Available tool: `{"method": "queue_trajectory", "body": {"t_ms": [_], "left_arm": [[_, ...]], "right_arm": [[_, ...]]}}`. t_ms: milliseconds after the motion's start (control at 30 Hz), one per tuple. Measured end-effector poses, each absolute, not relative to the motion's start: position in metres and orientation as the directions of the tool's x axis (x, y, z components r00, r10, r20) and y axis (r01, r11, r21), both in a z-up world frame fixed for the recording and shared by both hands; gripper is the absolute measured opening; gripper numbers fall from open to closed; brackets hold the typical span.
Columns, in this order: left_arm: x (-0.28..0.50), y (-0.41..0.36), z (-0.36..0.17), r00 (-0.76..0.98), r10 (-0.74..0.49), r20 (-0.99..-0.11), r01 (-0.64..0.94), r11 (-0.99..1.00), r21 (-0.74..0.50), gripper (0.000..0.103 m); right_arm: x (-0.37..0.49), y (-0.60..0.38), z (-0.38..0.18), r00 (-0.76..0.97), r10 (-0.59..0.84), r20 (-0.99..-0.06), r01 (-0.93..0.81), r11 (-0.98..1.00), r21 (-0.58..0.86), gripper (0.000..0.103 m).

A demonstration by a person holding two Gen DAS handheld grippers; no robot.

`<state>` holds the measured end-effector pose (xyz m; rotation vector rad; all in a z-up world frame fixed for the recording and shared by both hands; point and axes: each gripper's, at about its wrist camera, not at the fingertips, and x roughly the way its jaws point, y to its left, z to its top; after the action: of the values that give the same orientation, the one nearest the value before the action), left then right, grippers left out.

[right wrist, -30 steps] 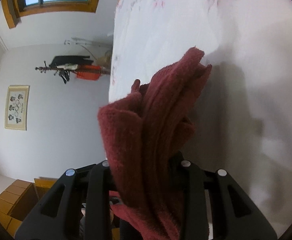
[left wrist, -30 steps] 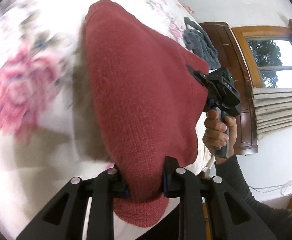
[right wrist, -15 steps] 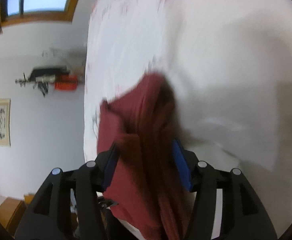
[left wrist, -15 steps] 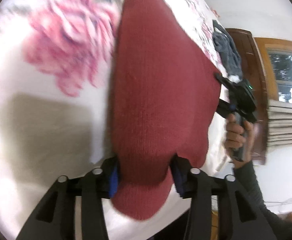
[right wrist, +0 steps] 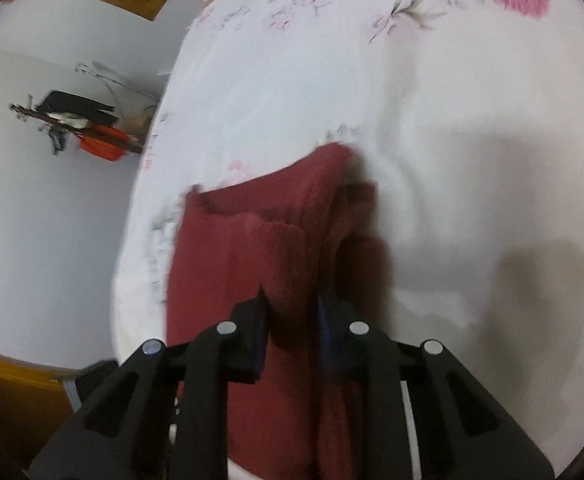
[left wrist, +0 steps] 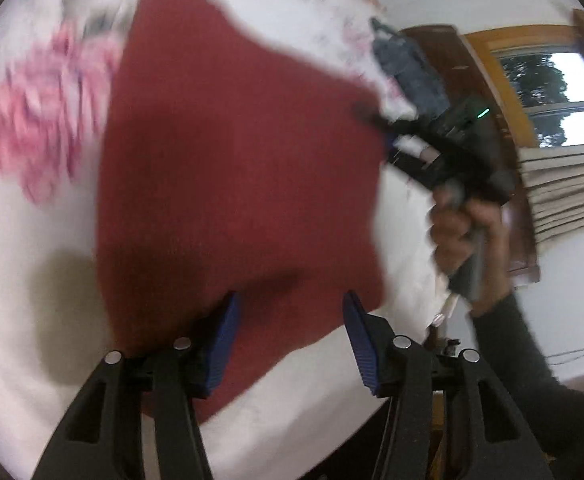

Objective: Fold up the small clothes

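A dark red knit garment point(left wrist: 232, 168) lies spread on the floral bedsheet point(left wrist: 32, 280). My left gripper point(left wrist: 290, 320) is open; its blue pads stand apart over the garment's near edge, with fabric under and between them. At the garment's far right corner, a hand point(left wrist: 459, 232) holds my right gripper point(left wrist: 375, 118). In the right wrist view the right gripper point(right wrist: 292, 312) is shut on a bunched fold of the red garment point(right wrist: 252, 248), which rests low on the bedsheet point(right wrist: 451, 160). The left view is motion-blurred.
A grey piece of clothing point(left wrist: 407, 64) lies at the bed's far end beside a dark wooden headboard point(left wrist: 451, 52). A window point(left wrist: 551, 92) with blinds is at the right. A coat rack point(right wrist: 80, 116) stands by the wall beyond the bed's left edge.
The left gripper has opened and let the garment go. The garment, held up between both grippers before, now lies flat on the bed. The right gripper has come down low to the sheet.
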<state>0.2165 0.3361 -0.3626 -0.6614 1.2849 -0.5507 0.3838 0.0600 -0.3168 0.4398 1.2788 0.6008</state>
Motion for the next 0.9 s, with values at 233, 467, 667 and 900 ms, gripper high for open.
{"method": "queue_trajectory", "body": {"t_ms": [233, 467, 667, 900], "left_arm": [[0.225, 0.337, -0.321, 0.232, -0.759, -0.609, 0.054, 0.635, -0.771, 0.049], [0.318, 0.374, -0.294, 0.36, -0.704, -0.613, 0.07, 0.675, -0.734, 0.055], [0.362, 0.371, -0.345, 0.284, -0.632, -0.721, -0.016, 0.748, -0.663, 0.036], [0.293, 0.376, -0.287, 0.368, -0.683, -0.631, 0.081, 0.7, -0.71, 0.056]], "right_arm": [[0.391, 0.053, -0.329, 0.193, 0.609, -0.77, -0.191, 0.793, 0.579, 0.023], [0.376, 0.064, -0.293, 0.205, 0.659, -0.723, -0.278, 0.748, 0.603, 0.016], [0.399, 0.082, -0.342, 0.127, 0.563, -0.817, -0.245, 0.816, 0.524, 0.0], [0.339, 0.098, -0.284, 0.11, 0.592, -0.799, -0.413, 0.758, 0.505, 0.007]]}}
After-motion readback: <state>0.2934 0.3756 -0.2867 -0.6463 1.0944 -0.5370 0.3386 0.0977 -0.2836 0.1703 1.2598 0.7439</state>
